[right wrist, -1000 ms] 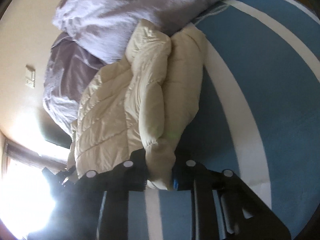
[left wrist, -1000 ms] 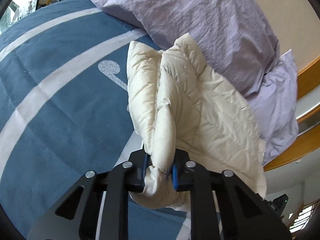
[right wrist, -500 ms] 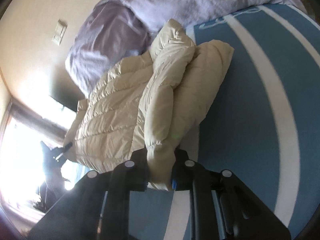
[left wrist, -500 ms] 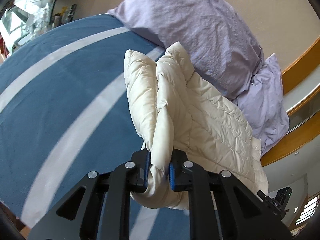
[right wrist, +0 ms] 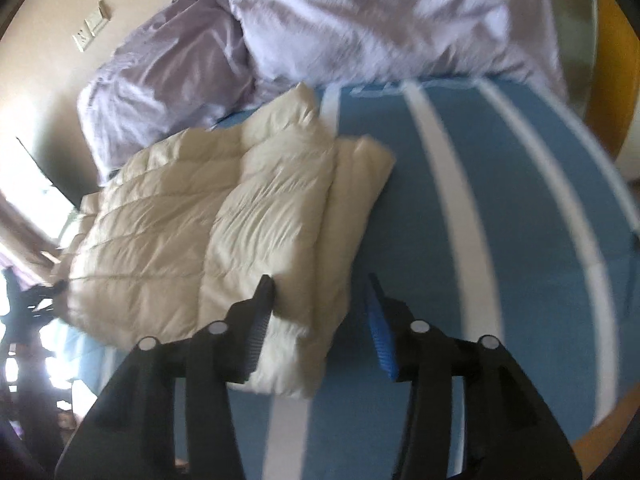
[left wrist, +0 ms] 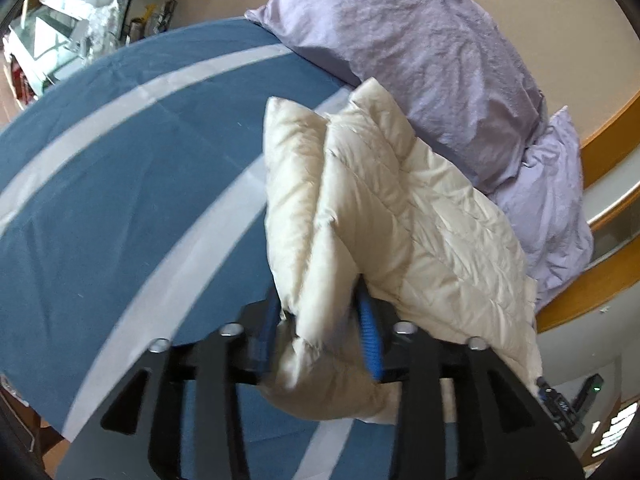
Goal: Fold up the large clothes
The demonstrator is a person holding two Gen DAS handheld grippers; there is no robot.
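The folded cream quilted down jacket (right wrist: 248, 216) lies on the blue white-striped bedspread (right wrist: 460, 208) beside lilac pillows (left wrist: 420, 60). Both grippers are opening: left gripper (left wrist: 320, 336) apparently loosening around a fold, right gripper (right wrist: 320, 320) clear of the fabric.

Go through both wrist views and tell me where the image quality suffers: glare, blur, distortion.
Left wrist view: fisheye bends the bedspread stripes; the folded cream jacket is sharp higher up but smeared inside the opening left claw; evenly lit.
Right wrist view: window glare blows out the left edge; motion blur softens the stripes and the jacket hem by the opening right claw; the lavender pillows look soft.
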